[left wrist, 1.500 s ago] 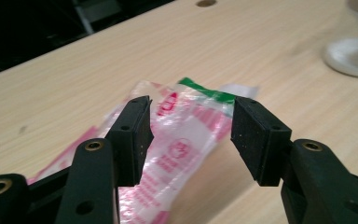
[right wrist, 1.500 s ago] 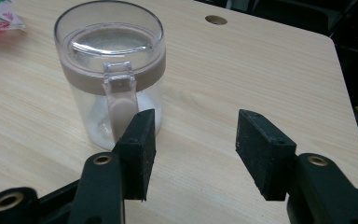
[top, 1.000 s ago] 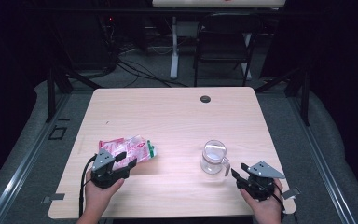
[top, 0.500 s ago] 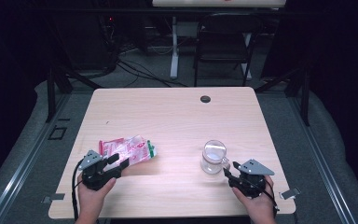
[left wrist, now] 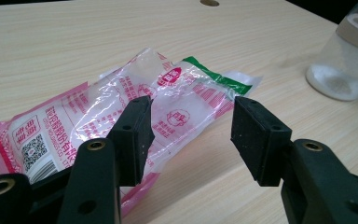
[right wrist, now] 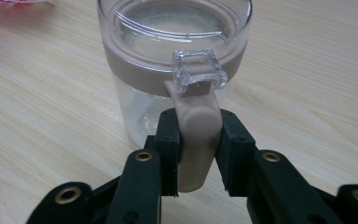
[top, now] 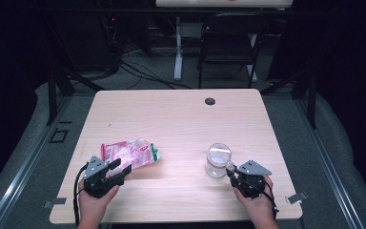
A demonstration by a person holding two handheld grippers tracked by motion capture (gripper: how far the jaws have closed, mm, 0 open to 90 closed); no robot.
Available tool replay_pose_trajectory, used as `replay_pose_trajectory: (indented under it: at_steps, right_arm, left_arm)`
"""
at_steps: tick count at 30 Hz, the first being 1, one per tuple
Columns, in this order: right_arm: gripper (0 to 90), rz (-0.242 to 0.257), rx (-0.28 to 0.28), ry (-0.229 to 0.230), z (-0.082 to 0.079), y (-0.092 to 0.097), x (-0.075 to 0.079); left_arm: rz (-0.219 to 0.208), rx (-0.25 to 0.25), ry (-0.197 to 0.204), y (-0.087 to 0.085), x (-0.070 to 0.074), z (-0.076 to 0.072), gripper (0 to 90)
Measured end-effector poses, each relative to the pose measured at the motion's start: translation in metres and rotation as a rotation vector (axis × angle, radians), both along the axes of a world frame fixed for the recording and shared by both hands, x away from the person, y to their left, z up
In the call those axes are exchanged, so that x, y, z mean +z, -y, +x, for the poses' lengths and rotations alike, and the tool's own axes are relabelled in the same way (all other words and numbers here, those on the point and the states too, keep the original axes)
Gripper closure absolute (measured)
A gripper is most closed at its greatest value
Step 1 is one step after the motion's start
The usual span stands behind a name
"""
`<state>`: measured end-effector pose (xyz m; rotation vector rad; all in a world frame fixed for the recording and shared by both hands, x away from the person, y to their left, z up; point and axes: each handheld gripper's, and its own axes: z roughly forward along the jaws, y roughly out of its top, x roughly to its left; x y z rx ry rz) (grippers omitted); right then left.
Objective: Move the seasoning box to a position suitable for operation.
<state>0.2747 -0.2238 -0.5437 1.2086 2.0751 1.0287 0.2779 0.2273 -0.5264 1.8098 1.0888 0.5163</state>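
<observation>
Under both grippers lies the light wooden table [top: 171,119], the largest thing here, with a small dark round hole [top: 210,101] set in its far side, well ahead of either tool.

Just ahead of the left gripper [top: 119,168] lies a pink and white plastic packet [top: 128,152] with a green end, flat on the wood. In the left gripper view the packet [left wrist: 121,107] stretches across and beyond the jaws, which stand wide apart with nothing between them; the left jaw overlaps the packet's near edge, though whether it touches cannot be told. The green end points off toward a clear jar at the upper right.

Directly in front of the right gripper [top: 229,170] stands that clear jar [top: 218,160], upright, with white powder in its bottom. In the right gripper view the jar [right wrist: 135,107] carries a beige band [right wrist: 130,70] round its top and a clear lid [right wrist: 168,23]. A beige handle [right wrist: 196,140] hangs down its near side, topped by a clear square tab [right wrist: 198,69]. The right gripper [right wrist: 197,149] has its jaws closed tight against both sides of this handle, gripping it.

A hand [top: 93,207] holds the left gripper from behind, and another hand [top: 257,205] holds the right one.
</observation>
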Motion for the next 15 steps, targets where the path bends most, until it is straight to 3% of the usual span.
replay_pose_trajectory:
  at_steps: [5,15]
  right_arm:
    - [72.6,0.012,0.004,-0.006,0.0006,0.0009,0.0001]
    - [72.9,0.016,0.019,-0.014,0.0013,0.0016,0.0008]
  left_arm:
    - [0.024,-0.015,0.012,0.0039,0.0003,-0.001,47.1]
    - [0.021,-0.021,0.025,0.0061,0.0005,-0.002,47.1]
